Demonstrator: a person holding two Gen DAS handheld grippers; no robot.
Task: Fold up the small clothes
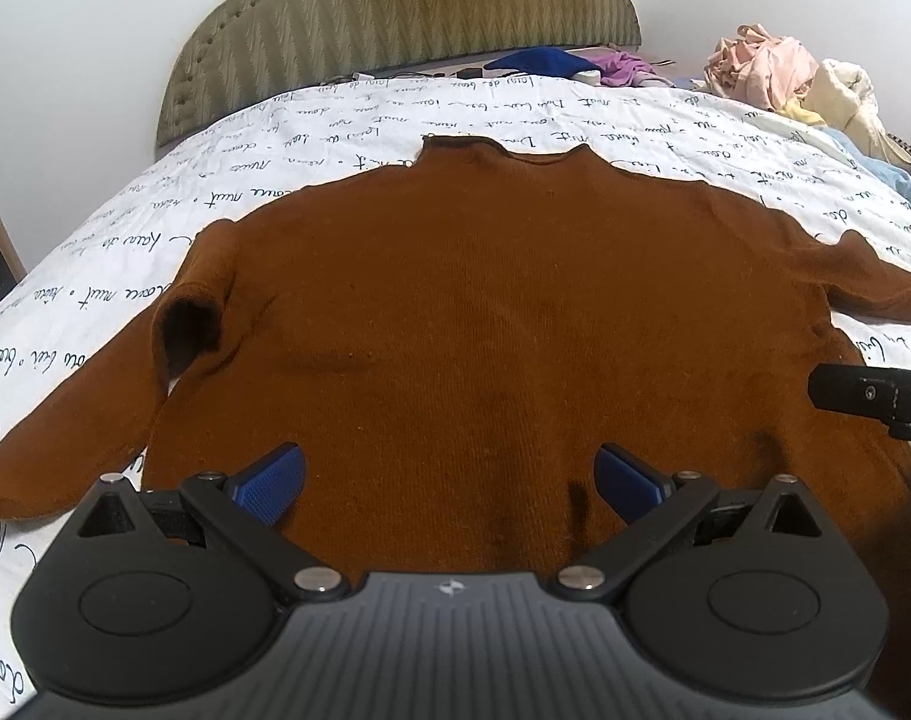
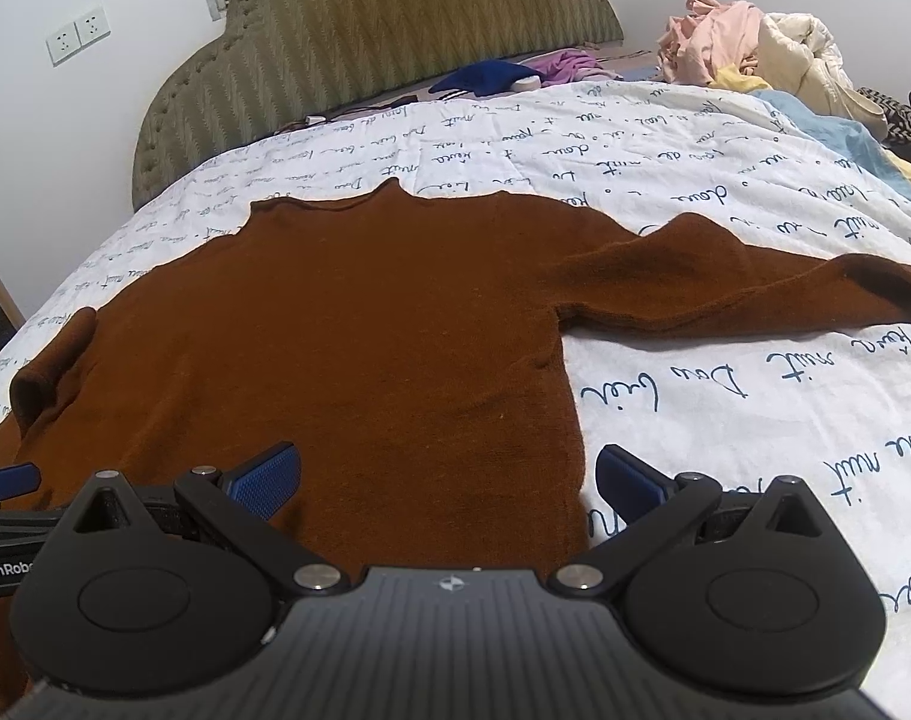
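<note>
A rust-brown knit sweater (image 1: pixel 485 312) lies flat and unfolded on the bed (image 1: pixel 335 138), collar toward the headboard, hem at the near edge. Both long sleeves spread out sideways; the left sleeve bends at the shoulder with a raised fold, the right sleeve (image 2: pixel 755 294) lies nearly straight with a small hump.

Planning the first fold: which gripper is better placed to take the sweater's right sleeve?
Right. The right gripper hangs over the brown sweater's right edge, by the right sleeve; the left gripper is mid-body.
</note>
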